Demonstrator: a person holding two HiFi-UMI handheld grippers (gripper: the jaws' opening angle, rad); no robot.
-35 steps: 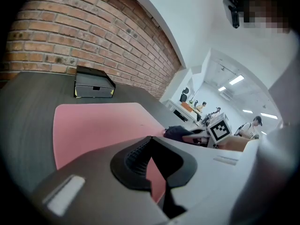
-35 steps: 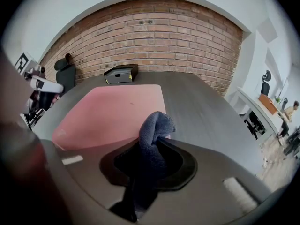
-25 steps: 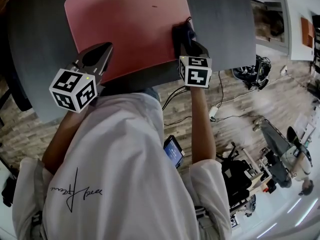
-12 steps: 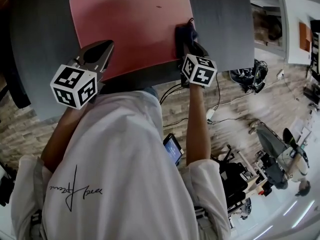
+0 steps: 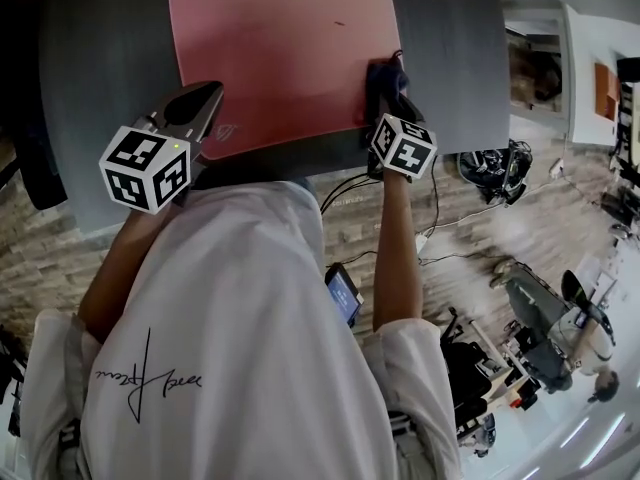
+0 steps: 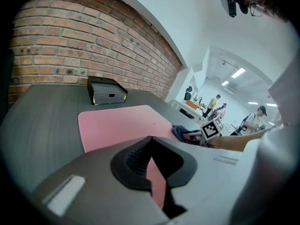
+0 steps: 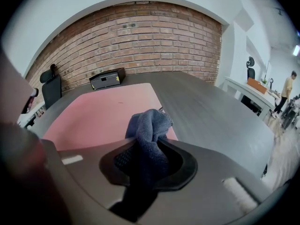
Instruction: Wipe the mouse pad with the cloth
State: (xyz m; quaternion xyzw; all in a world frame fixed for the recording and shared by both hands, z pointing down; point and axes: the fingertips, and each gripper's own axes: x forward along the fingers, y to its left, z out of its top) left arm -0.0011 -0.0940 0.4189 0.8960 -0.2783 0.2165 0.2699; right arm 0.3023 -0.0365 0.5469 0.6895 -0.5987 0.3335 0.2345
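Right gripper (image 7: 149,156) twisted | cloth (image 7: 147,125) pinched within | at mouse pad's (image 7: 101,114) edge

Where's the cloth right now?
The cloth is clamped in the right tool. In the head view it is at the pink mouse pad's right edge, near its front corner.

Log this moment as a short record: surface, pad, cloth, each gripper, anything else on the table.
surface: grey table
mouse pad: pink, lying flat on the table
cloth: dark blue, bunched, at the pad's right edge near its near corner
right gripper: shut on the cloth
left gripper: shut, nothing between its jaws, at the pad's near left corner
other: black box on the table beyond the pad, toward the brick wall
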